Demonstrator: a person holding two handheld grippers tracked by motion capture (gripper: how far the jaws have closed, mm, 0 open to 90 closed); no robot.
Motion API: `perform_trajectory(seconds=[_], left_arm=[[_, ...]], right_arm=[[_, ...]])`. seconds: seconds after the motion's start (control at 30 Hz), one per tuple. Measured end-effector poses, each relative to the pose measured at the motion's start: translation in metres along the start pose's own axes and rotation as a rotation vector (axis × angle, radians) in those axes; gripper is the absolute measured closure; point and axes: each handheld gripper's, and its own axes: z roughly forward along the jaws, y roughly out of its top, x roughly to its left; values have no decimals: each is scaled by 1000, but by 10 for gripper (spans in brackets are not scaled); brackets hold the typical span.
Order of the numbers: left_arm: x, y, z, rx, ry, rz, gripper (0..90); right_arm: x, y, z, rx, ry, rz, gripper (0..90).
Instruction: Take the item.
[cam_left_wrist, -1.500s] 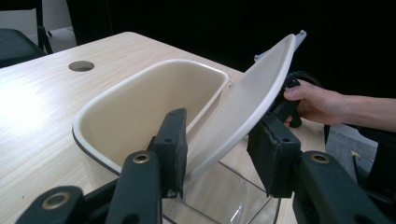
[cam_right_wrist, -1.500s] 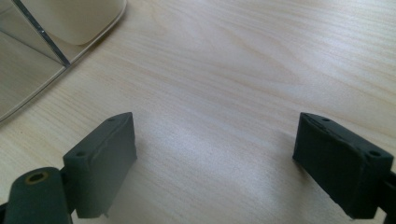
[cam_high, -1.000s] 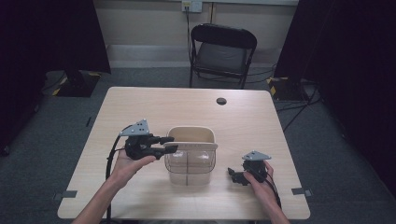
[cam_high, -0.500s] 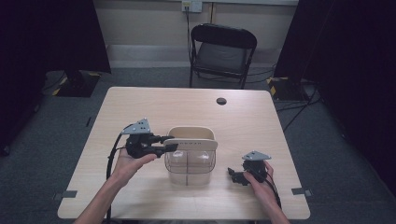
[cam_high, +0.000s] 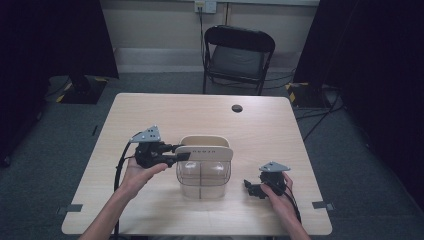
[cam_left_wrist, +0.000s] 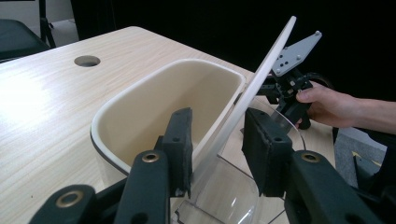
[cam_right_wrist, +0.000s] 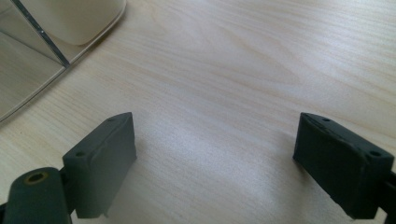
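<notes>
Clear container (cam_high: 202, 177) with cream lid (cam_high: 204, 152) sits mid-worktop (cam_high: 280, 130), slightly toward 6 o'clock. I have the left tongs (cam_high: 183, 152) at its 9 o'clock; their jaws have just been closing and now clamp the lid (cam_left_wrist: 261, 79), which stands tilted over the cream tub (cam_left_wrist: 154, 107). My right tongs (cam_high: 248, 187) rest at 3 o'clock, jaws apart over bare wood.
</notes>
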Motion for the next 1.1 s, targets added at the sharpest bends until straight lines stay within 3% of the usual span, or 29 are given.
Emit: perform_trajectory(seconds=[1.1], left_arm=[[1,0,0,2,4,-7,634]], right_arm=[[0,0,0,0,0,0,121]])
